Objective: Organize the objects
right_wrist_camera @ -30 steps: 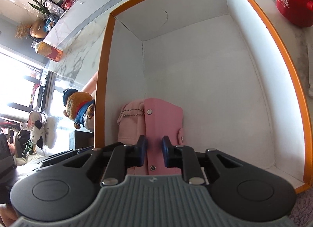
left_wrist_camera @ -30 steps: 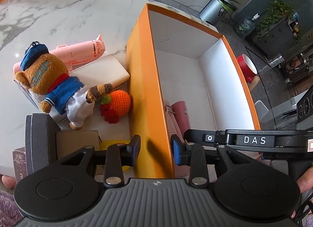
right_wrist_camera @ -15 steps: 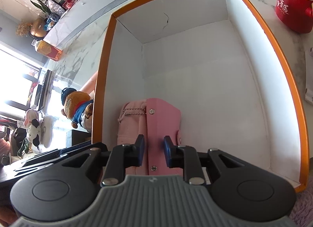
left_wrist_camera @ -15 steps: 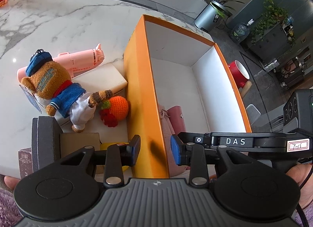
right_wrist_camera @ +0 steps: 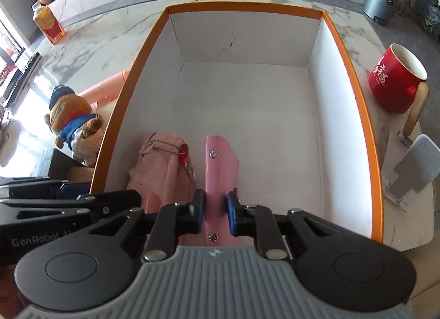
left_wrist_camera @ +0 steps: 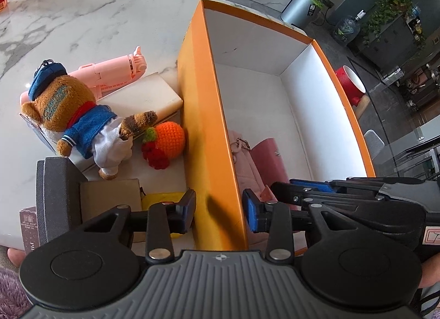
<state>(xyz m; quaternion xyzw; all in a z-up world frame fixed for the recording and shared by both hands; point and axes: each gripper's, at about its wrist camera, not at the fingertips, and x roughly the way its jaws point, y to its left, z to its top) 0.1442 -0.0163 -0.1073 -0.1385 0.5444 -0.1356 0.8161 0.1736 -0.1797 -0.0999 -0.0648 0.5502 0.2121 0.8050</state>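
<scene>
An orange box (left_wrist_camera: pixel 205 131) with a white inside stands on the marble table. My left gripper (left_wrist_camera: pixel 220 209) straddles its near left wall, and its jaws are opening with the wall between them. Inside the box (right_wrist_camera: pixel 368 131), my right gripper (right_wrist_camera: pixel 216 206) is closing on a pink wallet (right_wrist_camera: pixel 220 162) that stands on its edge, and the pads press its sides. A pink pouch (right_wrist_camera: pixel 156 165) with a bead chain lies just left of the wallet. Outside the box lie a teddy bear (left_wrist_camera: pixel 68 115), a pink fan (left_wrist_camera: pixel 110 74) and a crocheted orange (left_wrist_camera: pixel 167 137).
A white flat case (left_wrist_camera: pixel 143 98), a dark grey box (left_wrist_camera: pixel 55 189), a tan box (left_wrist_camera: pixel 110 195) and a yellow item (left_wrist_camera: pixel 162 198) crowd the table left of the box. A red mug (right_wrist_camera: pixel 393 79) and a white stand (right_wrist_camera: pixel 412 170) sit to its right.
The wallet lay flat under the right fingers; now it stands on edge between them, and the right view has rolled. The left jaws stand slightly wider around the box wall.
</scene>
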